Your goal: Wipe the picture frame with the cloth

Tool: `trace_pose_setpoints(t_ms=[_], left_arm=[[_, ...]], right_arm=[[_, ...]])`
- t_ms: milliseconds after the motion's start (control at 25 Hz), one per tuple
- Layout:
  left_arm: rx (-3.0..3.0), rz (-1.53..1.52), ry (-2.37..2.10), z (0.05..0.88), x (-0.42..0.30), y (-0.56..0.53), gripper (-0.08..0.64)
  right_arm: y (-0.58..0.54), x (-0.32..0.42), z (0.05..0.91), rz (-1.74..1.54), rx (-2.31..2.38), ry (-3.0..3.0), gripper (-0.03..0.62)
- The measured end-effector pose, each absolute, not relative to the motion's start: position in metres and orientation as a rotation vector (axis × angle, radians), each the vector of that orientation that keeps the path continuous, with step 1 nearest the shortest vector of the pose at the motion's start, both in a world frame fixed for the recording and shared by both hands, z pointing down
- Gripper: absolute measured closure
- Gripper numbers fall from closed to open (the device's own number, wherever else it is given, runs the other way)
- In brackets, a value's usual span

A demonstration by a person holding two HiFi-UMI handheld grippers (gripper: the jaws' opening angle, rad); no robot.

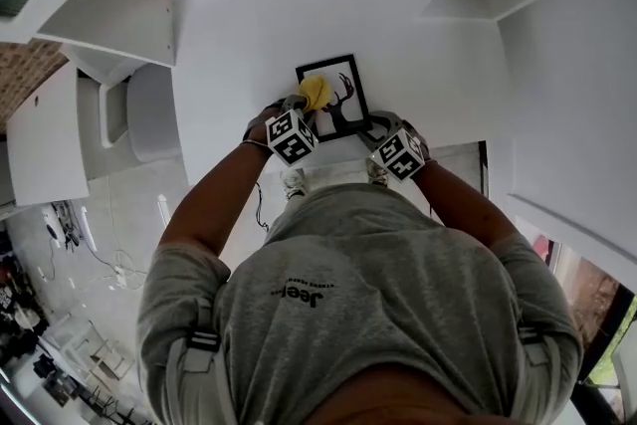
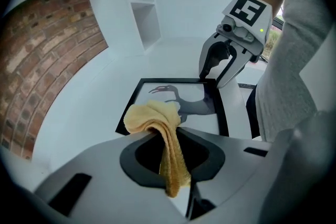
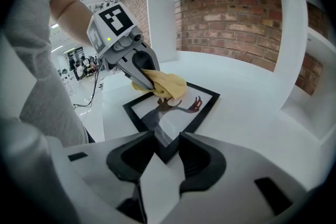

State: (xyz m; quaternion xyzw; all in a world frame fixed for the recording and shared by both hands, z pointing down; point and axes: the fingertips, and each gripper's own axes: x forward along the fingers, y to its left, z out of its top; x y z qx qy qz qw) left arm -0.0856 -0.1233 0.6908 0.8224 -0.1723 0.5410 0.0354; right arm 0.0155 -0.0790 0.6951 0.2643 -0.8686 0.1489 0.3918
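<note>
While the person bends over the white tabletop, both handheld tools meet at the picture frame, which lies flat on that surface near the person's edge of it. It is a black frame around a white print with a dark animal silhouette.

From where I stand, the left gripper has its jaws pinched tight on a yellow cloth. One bunched end bulges out in front of the jaws and a strip hangs back between them. The bunched end sits on the glass toward the frame's left side, over the upper part of the silhouette, and seems to be touching it.

The right gripper is closed on the frame itself, its two jaws clamped on the nearest corner of the black border. The frame's opposite corner points away toward the brick wall.

Seen from the head view, the two marker cubes sit close together just in front of the person's chest, left one beside the cloth, right one at the frame's lower right corner.

White open shelving stands at the back of the table, well apart from the frame.
</note>
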Motion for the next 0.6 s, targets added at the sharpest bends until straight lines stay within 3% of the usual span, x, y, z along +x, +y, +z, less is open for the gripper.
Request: trace_pose_setpoints(t_ms=[600], left_arm=[[2.644,1.714,-0.357,0.699,0.032,-0.145,0.494]], right_arm=[[-0.080,0.018,0.698,0.362,0.671,-2.258,0.439]])
